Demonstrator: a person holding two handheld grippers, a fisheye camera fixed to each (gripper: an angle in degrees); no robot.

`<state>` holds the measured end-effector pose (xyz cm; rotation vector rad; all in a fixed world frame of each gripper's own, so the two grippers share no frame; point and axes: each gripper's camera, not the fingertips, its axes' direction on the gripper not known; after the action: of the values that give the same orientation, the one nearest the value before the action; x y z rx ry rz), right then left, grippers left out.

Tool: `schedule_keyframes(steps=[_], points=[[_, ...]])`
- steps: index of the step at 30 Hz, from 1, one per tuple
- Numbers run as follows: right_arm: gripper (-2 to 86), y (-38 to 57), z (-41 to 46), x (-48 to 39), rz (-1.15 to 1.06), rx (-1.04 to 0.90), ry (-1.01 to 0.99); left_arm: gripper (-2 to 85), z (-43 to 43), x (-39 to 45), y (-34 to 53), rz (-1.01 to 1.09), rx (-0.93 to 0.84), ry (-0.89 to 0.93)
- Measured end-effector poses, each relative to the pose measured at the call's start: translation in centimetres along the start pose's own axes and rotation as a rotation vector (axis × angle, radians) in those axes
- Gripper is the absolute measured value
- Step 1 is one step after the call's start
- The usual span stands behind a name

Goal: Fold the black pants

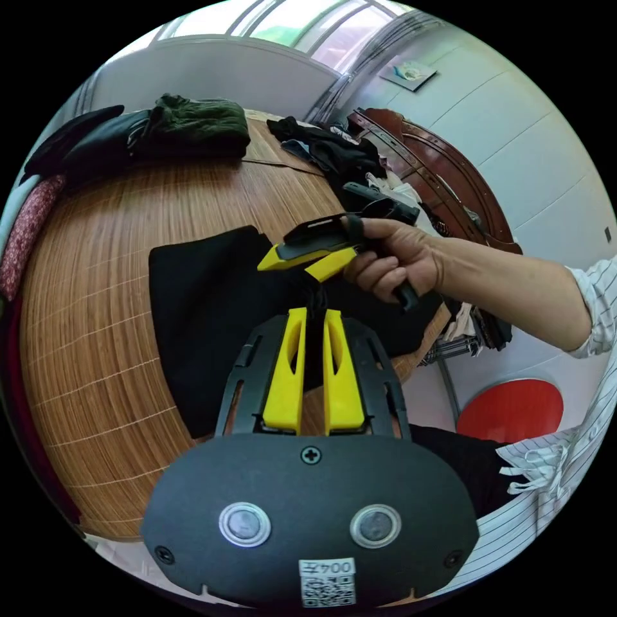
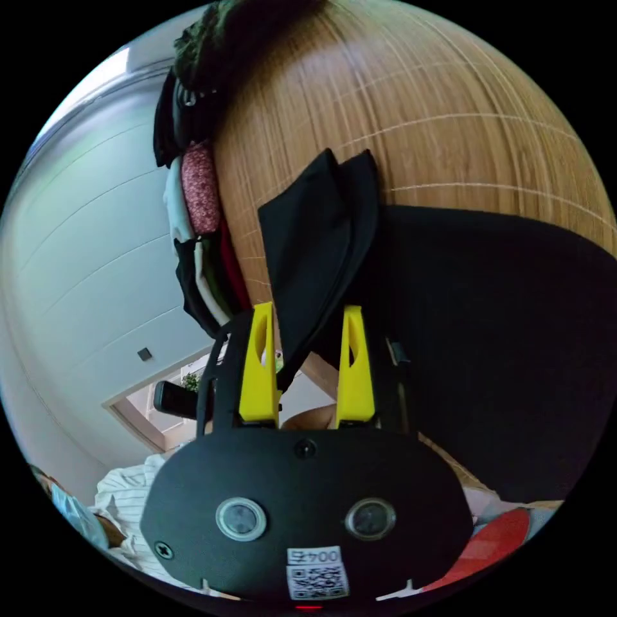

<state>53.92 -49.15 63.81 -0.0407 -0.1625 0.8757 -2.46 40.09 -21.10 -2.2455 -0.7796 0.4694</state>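
**Both tools lift one edge of the black pants off the bamboo mat**

In the left gripper view, going left to right: a stack of folded clothes (image 1: 138,128) sits at the far edge of the bamboo-mat worktop (image 1: 90,308). The black pants (image 1: 205,308) lie spread across the middle of the mat, reaching to its near edge. The left tool (image 1: 313,321) stands with its yellow jaws nearly together, a bunched ridge of black fabric clamped between them. Just beyond it the right tool (image 1: 308,260), held in a hand (image 1: 392,263), also has its jaws closed on the cloth. To the right, a loose pile of dark garments (image 1: 328,148) lies by a dark wooden headboard (image 1: 443,173).

In the right gripper view, folded clothes (image 2: 199,212) are stacked at the left edge of the worktop (image 2: 450,103). A raised flap of the black pants (image 2: 321,244) hangs between the right tool's (image 2: 307,347) jaws; the jaws look farther apart here, so whether both press firmly cannot be told from this view.

The risk, as a judgement: the two tools hold close together on one short stretch of edge. Carrying the fold over from so narrow a hold could let the unsupported fabric sag and wrinkle, or a thin pinch could slip free, leaving a skewed fold.
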Motion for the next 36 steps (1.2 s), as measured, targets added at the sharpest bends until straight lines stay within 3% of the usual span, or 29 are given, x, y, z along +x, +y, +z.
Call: schedule_keyframes(steps=[2, 7, 14, 19, 28, 36], points=[[12.0, 0.1, 0.2, 1.8, 0.081, 0.013, 0.002, 1.1, 1.4, -1.0, 0.5, -0.005, -0.023, 0.007], [3.9, 0.9, 0.6, 2.2, 0.039, 0.049, -0.022, 1.2, 2.5, -3.0, 0.6, 0.013, -0.050, 0.006], [2.6, 4.8, -3.6, -5.7, -0.255, 0.159, 0.259, 1.3, 1.8, -4.5, -2.2, 0.060, 0.005, 0.017], [2.3, 9.9, -9.2, -8.0, -0.344, 0.196, 0.382, 1.4, 2.7, -1.5, -5.5, 0.125, 0.050, 0.078], [1.9, 19.3, -19.0, -0.9, -0.249, 0.280, 0.532, 1.5, 13.4, 6.3, -11.9, 0.242, 0.017, 0.187], [1.9, 23.8, -23.2, 6.1, -0.169, 0.338, 0.532, 1.9, 23.7, 9.3, -16.6, 0.292, -0.088, 0.199]])
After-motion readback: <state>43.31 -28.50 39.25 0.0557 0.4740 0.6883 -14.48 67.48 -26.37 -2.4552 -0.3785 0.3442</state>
